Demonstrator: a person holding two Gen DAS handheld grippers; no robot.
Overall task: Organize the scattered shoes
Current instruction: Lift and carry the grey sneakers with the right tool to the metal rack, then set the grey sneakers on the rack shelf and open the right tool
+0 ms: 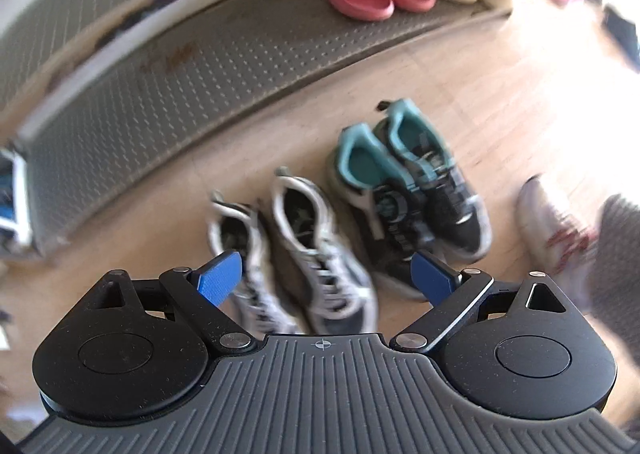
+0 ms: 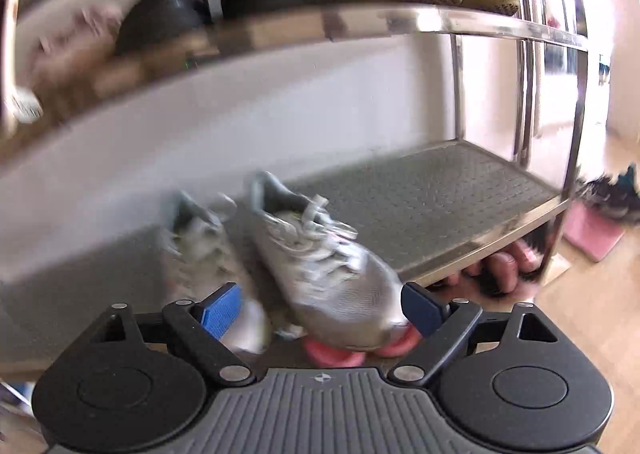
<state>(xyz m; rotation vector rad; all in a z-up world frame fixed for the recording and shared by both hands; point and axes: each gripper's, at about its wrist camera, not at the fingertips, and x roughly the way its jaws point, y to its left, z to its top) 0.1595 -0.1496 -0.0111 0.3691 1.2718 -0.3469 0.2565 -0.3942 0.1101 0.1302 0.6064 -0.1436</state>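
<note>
done: we see grey sneakers (image 2: 320, 254) on the rack's middle shelf (image 2: 460, 190), near its front edge
right gripper (image 2: 320, 310): spread wide, empty
left gripper (image 1: 326, 278): spread wide, empty
left to do: white sneakers (image 1: 304, 250), teal sneakers (image 1: 404, 190) on floor (image 1: 500, 94)

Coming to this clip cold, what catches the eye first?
On the floor below the open left gripper sit a white-trimmed sneaker pair and a teal-lined pair. On the rack shelf, a silver sneaker lies between the open right gripper fingers, untouched.
</note>
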